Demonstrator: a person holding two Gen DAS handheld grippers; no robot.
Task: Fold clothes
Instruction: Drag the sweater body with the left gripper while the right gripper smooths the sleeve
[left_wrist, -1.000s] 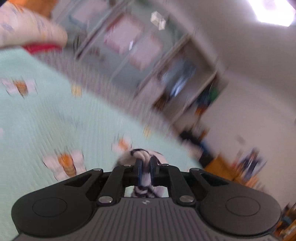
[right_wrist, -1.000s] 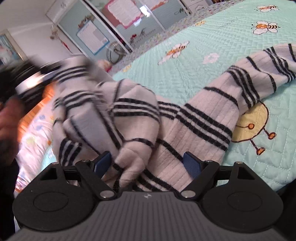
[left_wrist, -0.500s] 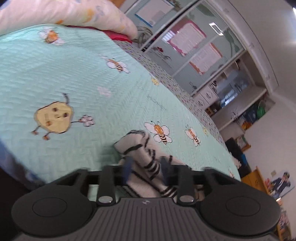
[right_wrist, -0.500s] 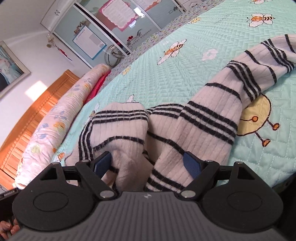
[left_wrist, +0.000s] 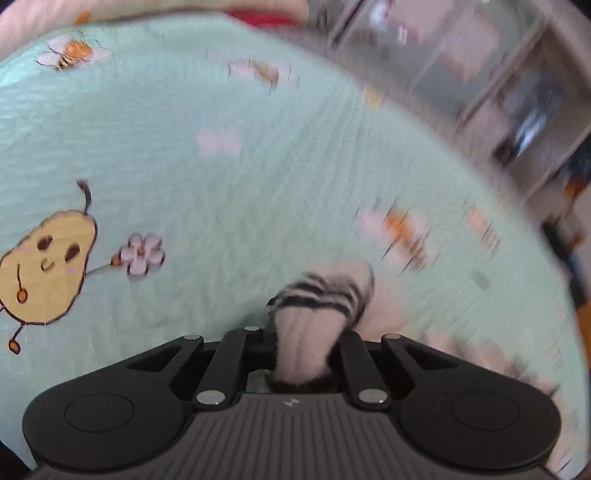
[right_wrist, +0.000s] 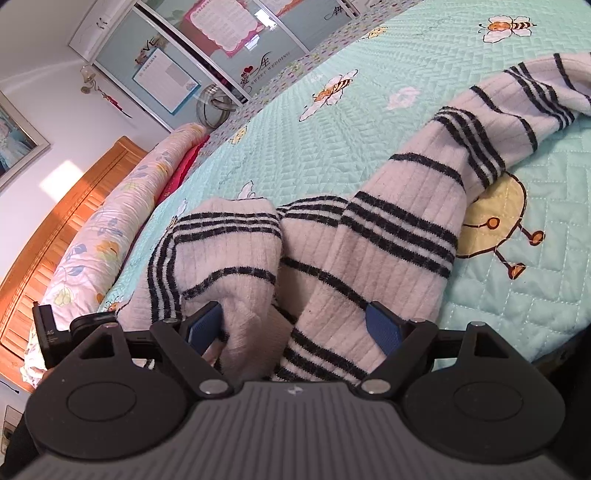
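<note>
A mint-green quilted bedspread (right_wrist: 369, 122) (bees embroidered on it) covers the bed; an orange slatted wooden headboard (right_wrist: 62, 206), white wall (right_wrist: 44, 85) and glass-fronted wardrobe doors (right_wrist: 207, 40) stand behind.

A mint-green quilted bedspread (right_wrist: 369, 122) covers the bed, stitched in a zigzag pattern and dotted with embroidered bees (right_wrist: 330, 90), small white flowers (right_wrist: 404, 96) and a smiling yellow pear figure (left_wrist: 48, 269) holding a flower. Along the far side lies a long floral bolster (right_wrist: 110, 229) against an orange wooden headboard (right_wrist: 62, 206), with something red (right_wrist: 181, 164) tucked beside it. Beyond the bed stand glass-fronted wardrobe doors (right_wrist: 229, 48) with pink posters (right_wrist: 225, 22), and a framed picture (right_wrist: 14, 147) hangs on the wall.
</note>
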